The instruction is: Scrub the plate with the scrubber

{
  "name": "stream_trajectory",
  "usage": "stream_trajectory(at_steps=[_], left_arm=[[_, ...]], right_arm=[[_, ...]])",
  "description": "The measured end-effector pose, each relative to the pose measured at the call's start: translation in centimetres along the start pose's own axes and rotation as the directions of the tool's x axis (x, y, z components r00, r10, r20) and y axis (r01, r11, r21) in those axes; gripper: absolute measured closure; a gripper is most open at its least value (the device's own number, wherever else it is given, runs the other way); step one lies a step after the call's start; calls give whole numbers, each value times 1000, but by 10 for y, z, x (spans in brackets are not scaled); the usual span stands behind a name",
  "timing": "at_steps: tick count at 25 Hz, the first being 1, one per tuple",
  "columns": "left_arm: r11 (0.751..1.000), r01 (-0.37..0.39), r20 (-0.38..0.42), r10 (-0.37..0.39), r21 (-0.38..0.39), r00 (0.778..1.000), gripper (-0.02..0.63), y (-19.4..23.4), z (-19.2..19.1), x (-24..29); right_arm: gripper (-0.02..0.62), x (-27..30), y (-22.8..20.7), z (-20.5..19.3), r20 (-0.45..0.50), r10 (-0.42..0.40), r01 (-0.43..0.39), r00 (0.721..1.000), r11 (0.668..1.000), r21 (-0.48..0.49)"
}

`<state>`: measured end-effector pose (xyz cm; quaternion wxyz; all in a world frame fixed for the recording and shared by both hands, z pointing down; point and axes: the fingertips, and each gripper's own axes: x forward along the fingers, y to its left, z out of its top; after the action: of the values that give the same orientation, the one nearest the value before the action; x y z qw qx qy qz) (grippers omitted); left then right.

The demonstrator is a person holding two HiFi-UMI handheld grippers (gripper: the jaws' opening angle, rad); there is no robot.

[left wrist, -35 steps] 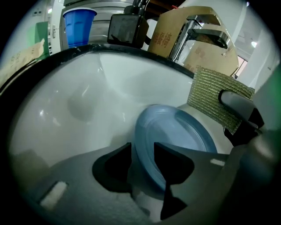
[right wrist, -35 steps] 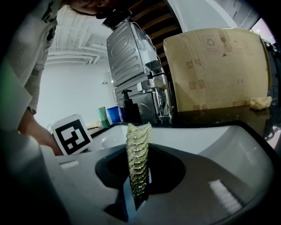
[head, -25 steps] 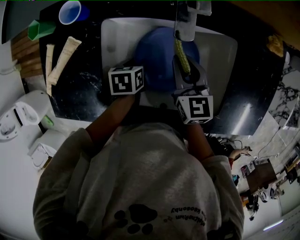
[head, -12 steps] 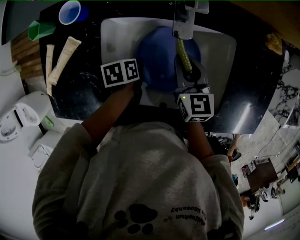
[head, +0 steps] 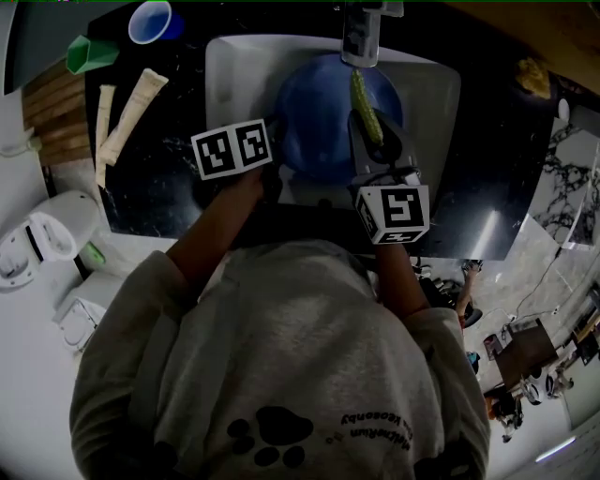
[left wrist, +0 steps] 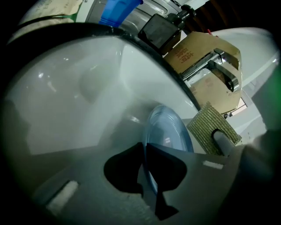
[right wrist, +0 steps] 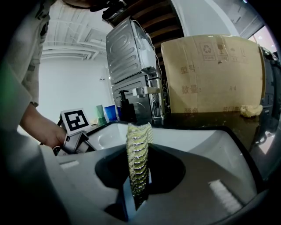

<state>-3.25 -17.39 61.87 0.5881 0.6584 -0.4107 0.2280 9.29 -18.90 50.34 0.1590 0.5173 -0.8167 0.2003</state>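
Blue plate (head: 314, 112) in the white sink (head: 234, 75), upper middle of the head view, just below the faucet (head: 361, 37). Shows nearly edge-on at lower centre of the left gripper view, tilted up rather than lying flat.

Yellow-green scrubber (head: 366, 108) over the plate's right part, just right of centre in the head view. Appears in the left gripper view as a woven pad (left wrist: 213, 127) just right of the plate; impossible to tell whether touching it.

Left gripper (left wrist: 144, 151) at the plate's near edge, on the left side. Just been closing its 2 jaws, now pinched on the plate's rim, with the rim running down between them. Carries its marker cube left of the plate in the head view.

Right gripper (right wrist: 137, 186) clamped on the lower end of the scrubber, which stands up from the 2 jaws at centre of the right gripper view. Points up-frame over the sink in the head view, marker cube at its lower end.

Dark counter (head: 150, 178) around the sink. Blue cup (head: 150, 21), green container (head: 89, 53) and 2 pale packets (head: 131, 103) at upper left of the head view. Yellow sponge (head: 530, 77) at upper right. Cardboard box (right wrist: 210, 74) behind the sink, upper right of the right gripper view.
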Motion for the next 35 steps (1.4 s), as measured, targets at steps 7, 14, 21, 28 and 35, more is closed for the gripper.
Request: stream_trajectory(at_steps=[7, 14, 21, 28, 35], left_arm=[[997, 75, 55, -74, -13, 996, 589, -25, -1, -29], [994, 110, 115, -108, -13, 987, 587, -37, -11, -63], [992, 129, 205, -127, 3, 970, 586, -43, -8, -98], [987, 138, 301, -156, 81, 941, 586, -56, 3, -129], [969, 53, 396, -149, 243, 906, 583, -63, 13, -165]], right_arm=[[528, -26, 13, 24, 31, 10, -9, 999, 999, -52], [528, -43, 38, 36, 11, 56, -53, 998, 977, -206], [528, -54, 73, 64, 16, 95, -81, 995, 913, -399], [528, -58, 99, 80, -2, 49, -39, 999, 773, -633], [528, -64, 125, 89, 13, 32, -11, 999, 660, -751]])
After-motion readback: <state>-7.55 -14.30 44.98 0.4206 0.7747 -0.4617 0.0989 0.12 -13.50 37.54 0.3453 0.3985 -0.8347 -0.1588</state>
